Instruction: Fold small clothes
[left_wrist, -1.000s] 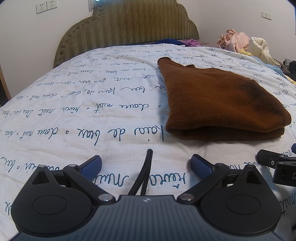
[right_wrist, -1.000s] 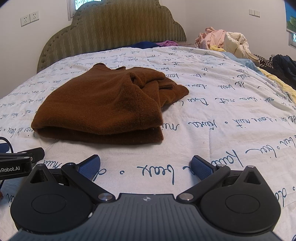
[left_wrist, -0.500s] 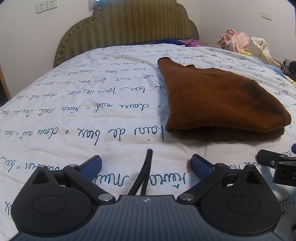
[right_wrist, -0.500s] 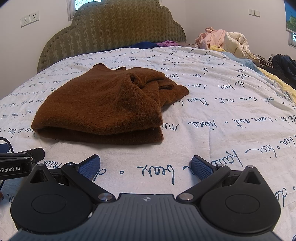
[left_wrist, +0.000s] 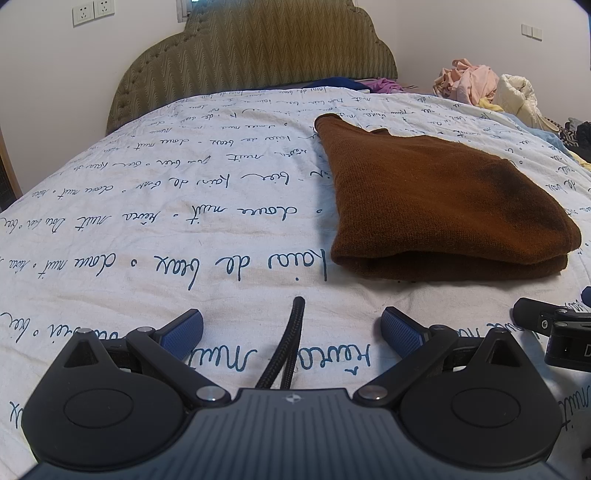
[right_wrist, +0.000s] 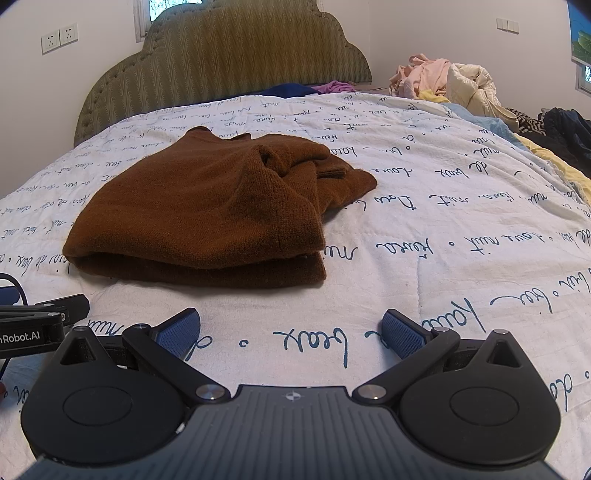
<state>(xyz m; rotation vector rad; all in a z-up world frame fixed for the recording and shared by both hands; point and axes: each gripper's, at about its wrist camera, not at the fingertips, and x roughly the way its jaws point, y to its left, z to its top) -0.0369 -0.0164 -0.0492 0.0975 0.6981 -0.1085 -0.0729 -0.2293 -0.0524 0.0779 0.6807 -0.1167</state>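
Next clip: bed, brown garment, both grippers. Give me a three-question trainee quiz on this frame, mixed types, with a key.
1. True or false: the left gripper grips the brown sweater.
2. The sweater lies: A) spread flat B) folded over C) hanging off the bed
3. Fill in: the right gripper has its jaws ____.

Key: 1 false, both grippers sit apart from it on the printed bedspread; 2 B; 3 open.

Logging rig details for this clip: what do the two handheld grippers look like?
Both match: left gripper and right gripper have black ribbed bodies, round black pivot housings, silver pins and blue textured pads. A black braided cable shows by the left; white "nRobot.AI" lettering marks it.
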